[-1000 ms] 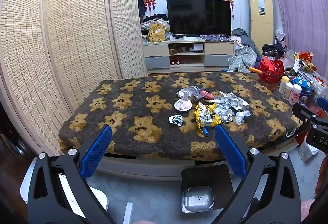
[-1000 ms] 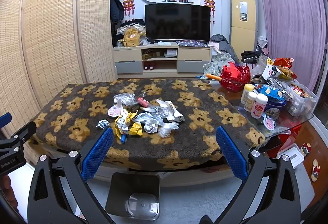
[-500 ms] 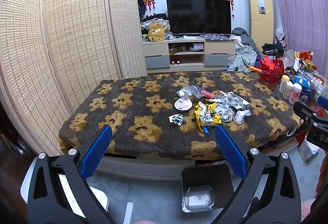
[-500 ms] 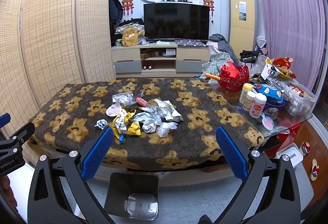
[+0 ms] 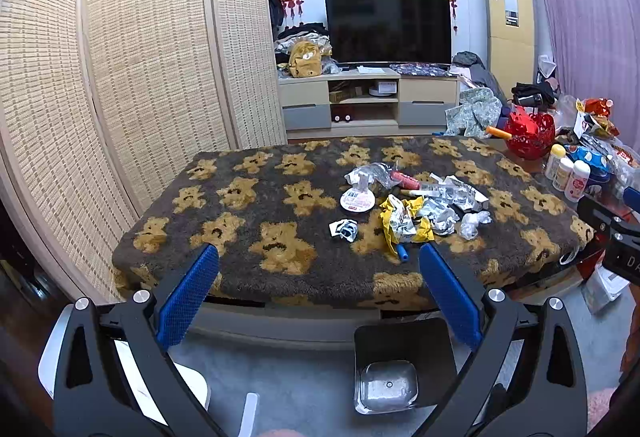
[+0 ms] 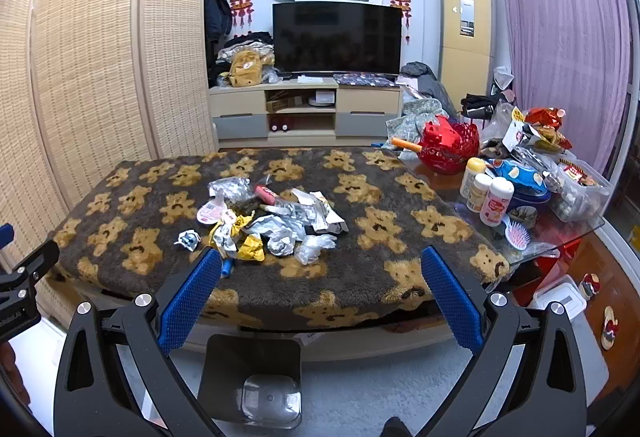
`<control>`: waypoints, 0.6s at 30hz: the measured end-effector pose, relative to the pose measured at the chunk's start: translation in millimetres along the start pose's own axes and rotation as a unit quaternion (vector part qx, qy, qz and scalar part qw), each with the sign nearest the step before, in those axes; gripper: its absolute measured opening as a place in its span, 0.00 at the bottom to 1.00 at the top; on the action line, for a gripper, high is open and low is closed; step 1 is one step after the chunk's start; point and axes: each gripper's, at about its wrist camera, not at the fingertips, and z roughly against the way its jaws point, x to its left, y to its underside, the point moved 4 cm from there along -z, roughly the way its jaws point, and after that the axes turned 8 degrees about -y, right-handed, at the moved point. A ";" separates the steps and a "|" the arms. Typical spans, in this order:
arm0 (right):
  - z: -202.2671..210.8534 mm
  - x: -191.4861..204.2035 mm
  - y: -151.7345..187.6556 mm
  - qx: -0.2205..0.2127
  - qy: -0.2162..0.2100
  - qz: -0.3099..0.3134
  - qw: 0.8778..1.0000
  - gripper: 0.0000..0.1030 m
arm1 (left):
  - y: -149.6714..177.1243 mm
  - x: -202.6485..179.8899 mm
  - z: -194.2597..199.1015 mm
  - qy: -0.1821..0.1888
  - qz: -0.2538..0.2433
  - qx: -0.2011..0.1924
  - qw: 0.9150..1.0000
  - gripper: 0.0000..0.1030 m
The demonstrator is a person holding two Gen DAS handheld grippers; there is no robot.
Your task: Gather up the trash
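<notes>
Nearest to both tools, on the floor below them and hard against the table's front edge, stands the small black square plastic bin point(image 6: 250, 377), its clear liner showing and nothing in it. The right gripper point(image 6: 320, 295) hangs above and slightly right of the bin, blue pads spread wide and holding nothing; the left gripper point(image 5: 318, 295) hangs level with it, equally wide apart and empty, with the bin below and to its right. Beyond them, on the brown bear-patterned fleece table cover point(image 6: 160, 257), lies the heap of crumpled foil, yellow and clear wrappers point(image 6: 276, 221), straight ahead and a little left of the right gripper, ahead and to the right of the left one. The heap's long axis runs across the table, left to right. A small white-and-blue crumpled wrapper point(image 5: 343, 228) sits apart at the heap's left end, almost dead ahead of the left gripper, so that hand looks better placed for it; the right looks closer to the clear crumpled film point(image 6: 314, 246) at the heap's near right edge.
</notes>
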 end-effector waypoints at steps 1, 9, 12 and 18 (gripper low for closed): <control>-3.3 -2.0 1.0 0.002 -0.006 -0.005 1.000 0.97 | 0.9 0.5 -4.4 0.000 -0.001 0.004 1.000 0.92; -67.7 -26.1 24.5 0.068 -0.009 -0.043 0.997 0.97 | 15.2 -12.5 -52.0 0.021 -0.014 0.038 0.999 0.92; -98.6 -32.9 38.4 0.098 0.001 -0.050 0.994 0.97 | 24.1 -24.7 -79.8 0.025 -0.030 0.056 0.998 0.92; -148.4 -47.4 59.0 0.141 -0.004 -0.062 0.988 0.97 | 39.5 -53.8 -133.7 0.058 -0.042 0.100 0.992 0.92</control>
